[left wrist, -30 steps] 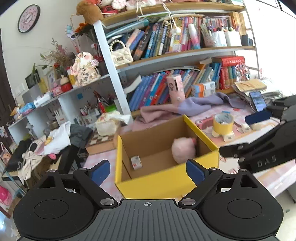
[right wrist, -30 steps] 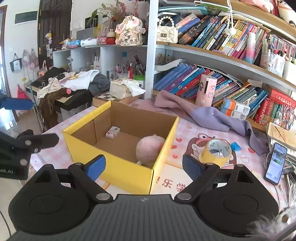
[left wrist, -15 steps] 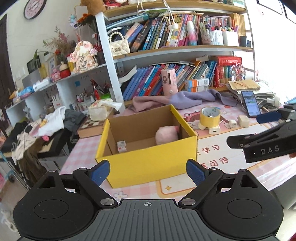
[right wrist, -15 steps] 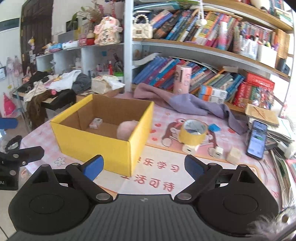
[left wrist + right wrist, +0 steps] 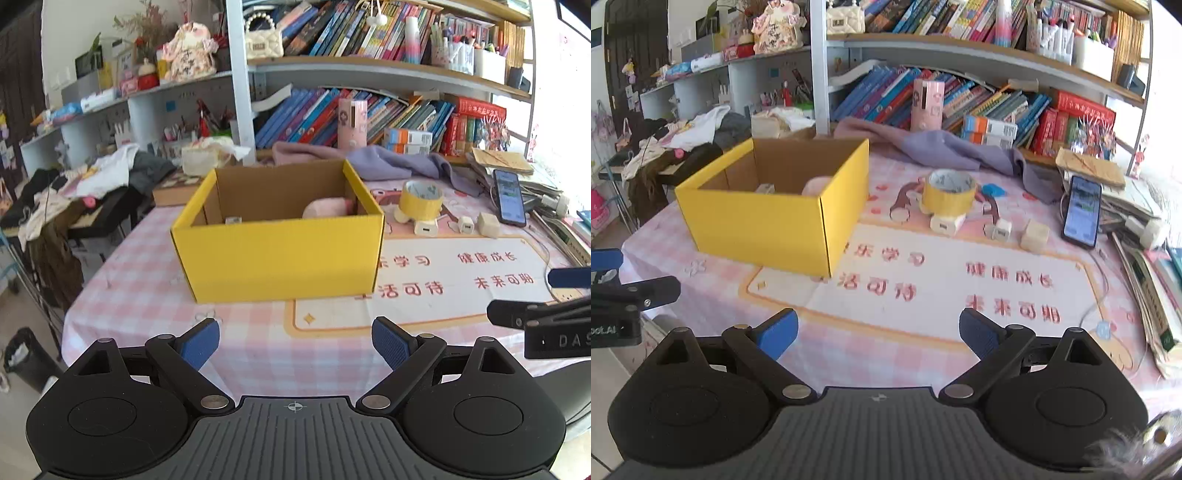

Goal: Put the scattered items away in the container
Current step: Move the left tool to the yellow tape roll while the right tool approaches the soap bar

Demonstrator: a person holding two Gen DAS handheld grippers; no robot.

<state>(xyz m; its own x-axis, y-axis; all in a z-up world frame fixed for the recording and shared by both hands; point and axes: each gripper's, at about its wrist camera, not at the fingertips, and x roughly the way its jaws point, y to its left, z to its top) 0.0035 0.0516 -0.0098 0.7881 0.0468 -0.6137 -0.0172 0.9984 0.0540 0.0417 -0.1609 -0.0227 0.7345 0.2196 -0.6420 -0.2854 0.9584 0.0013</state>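
A yellow cardboard box (image 5: 280,254) stands open on the pink checked table, with a pink soft item (image 5: 327,208) and a small white box (image 5: 233,220) inside. To its right lie a yellow tape roll (image 5: 948,192) and three white charger cubes (image 5: 947,223) (image 5: 1001,232) (image 5: 1034,236). My left gripper (image 5: 294,341) hangs open and empty over the table's near edge, in front of the box. My right gripper (image 5: 877,332) is open and empty too, over the printed mat, well short of the tape roll and cubes.
A phone (image 5: 1082,210) lies on the right beside stacked papers and books (image 5: 1145,266). A purple cloth (image 5: 945,147) is draped behind the tape. Full bookshelves (image 5: 369,66) rise behind the table, and clothes are piled on the left (image 5: 92,184).
Both grippers have pulled back from the box and sunk lower, so the box and the table items look farther off. The left view has levelled out. Both stay empty.
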